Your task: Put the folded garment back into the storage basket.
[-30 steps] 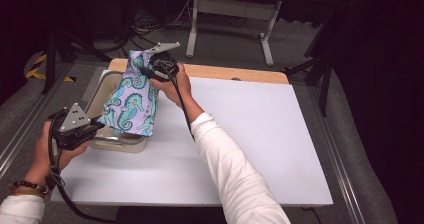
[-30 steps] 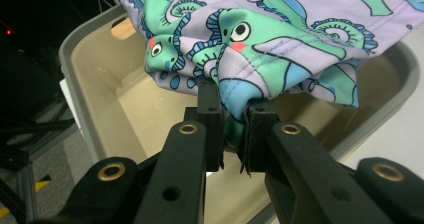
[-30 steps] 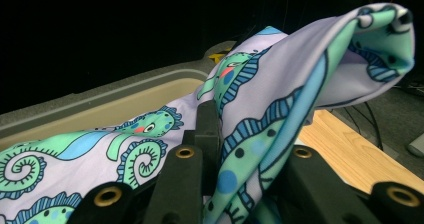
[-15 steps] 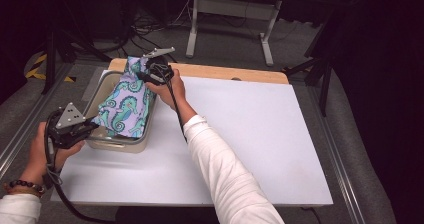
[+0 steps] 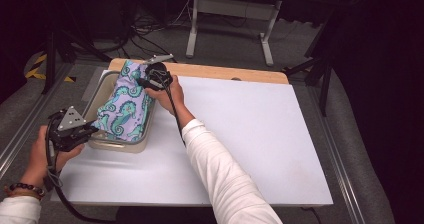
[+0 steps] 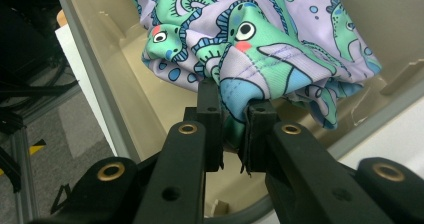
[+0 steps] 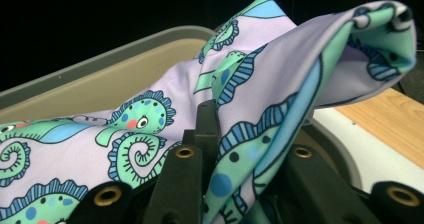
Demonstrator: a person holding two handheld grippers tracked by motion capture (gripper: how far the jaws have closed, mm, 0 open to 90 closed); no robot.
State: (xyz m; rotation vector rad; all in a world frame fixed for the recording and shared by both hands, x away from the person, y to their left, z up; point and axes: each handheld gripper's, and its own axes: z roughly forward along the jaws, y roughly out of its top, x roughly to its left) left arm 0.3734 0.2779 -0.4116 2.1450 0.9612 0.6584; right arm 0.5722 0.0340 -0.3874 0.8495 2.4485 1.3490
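One lilac stretchy cloth printed with green and blue seahorses [image 5: 126, 104] is draped lengthwise over and into one beige plastic tub with a grey rim [image 5: 102, 91], which sits at the left end of the white worktop [image 5: 250, 134]. Two tools are on it, one at each end. The left tool [image 5: 92, 129] has its jaws pressed together on a bunched fold at the near end of the cloth; in the left gripper view you can see the fabric squeezed right between the black pads [image 6: 207, 104], just above the tub's inner wall. The right tool [image 5: 142, 81] is at the far end, and in the right gripper view the cloth folds over and between its jaws, so it's pinching the fabric too, with one corner sticking up past the tub's rim.

The worktop has a light wooden strip [image 5: 225, 74] along its far edge and is otherwise bare white. The room is dark, with grey floor, cables [image 5: 150, 34] and the legs of another table [image 5: 230, 29] behind.

Hard to make out: the right tool's far pad is buried under fabric, and the tub's floor is mostly covered by the cloth.
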